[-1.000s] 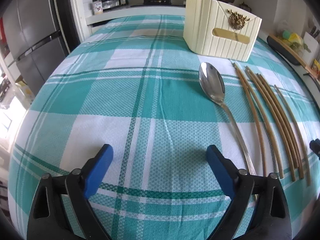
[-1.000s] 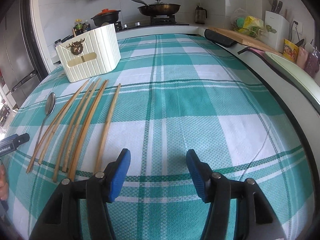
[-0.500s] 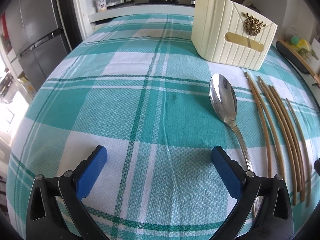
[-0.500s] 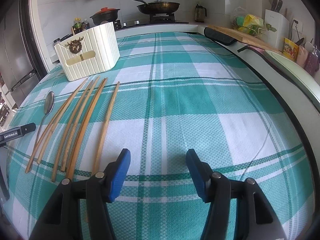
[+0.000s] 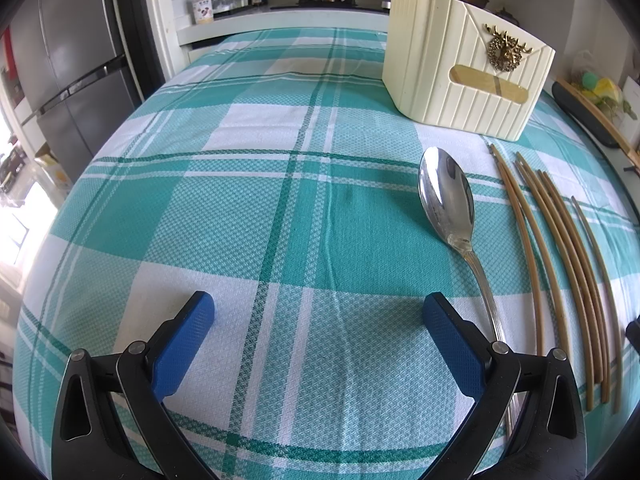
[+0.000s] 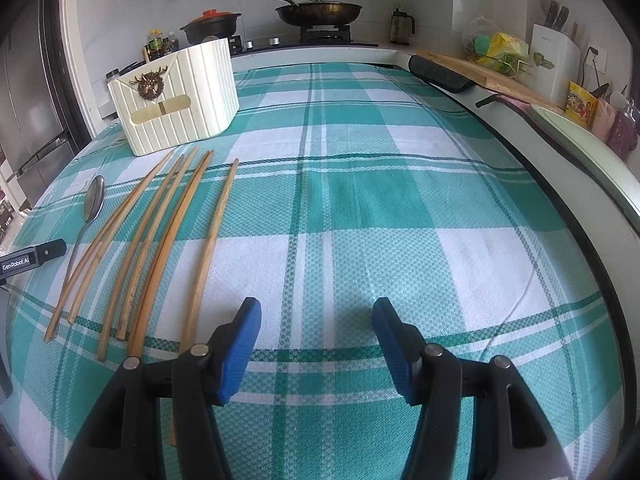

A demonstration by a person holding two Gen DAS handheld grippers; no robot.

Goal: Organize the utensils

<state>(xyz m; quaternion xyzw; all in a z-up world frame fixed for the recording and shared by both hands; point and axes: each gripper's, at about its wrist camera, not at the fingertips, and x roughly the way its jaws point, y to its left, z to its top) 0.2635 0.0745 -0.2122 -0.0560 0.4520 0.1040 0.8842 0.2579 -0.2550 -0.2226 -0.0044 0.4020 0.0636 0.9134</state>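
Both tongs, left [image 5: 316, 316] and right [image 6: 316, 320], are hovering wide open and empty; the shiny metal spoon [image 5: 448, 200] and bamboo chopsticks [image 6: 160, 236] are lying on the checked surface [image 6: 380, 200] before the cream ribbed holder [image 6: 176, 108]. Next judged: grasping the spoon's handle.

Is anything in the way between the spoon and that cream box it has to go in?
No, nothing visible blocks it. The spoon lies with its bowl end toward the cream utensil holder, and only bare tablecloth shows between them. The chopsticks lie off to one side, apart from that path.
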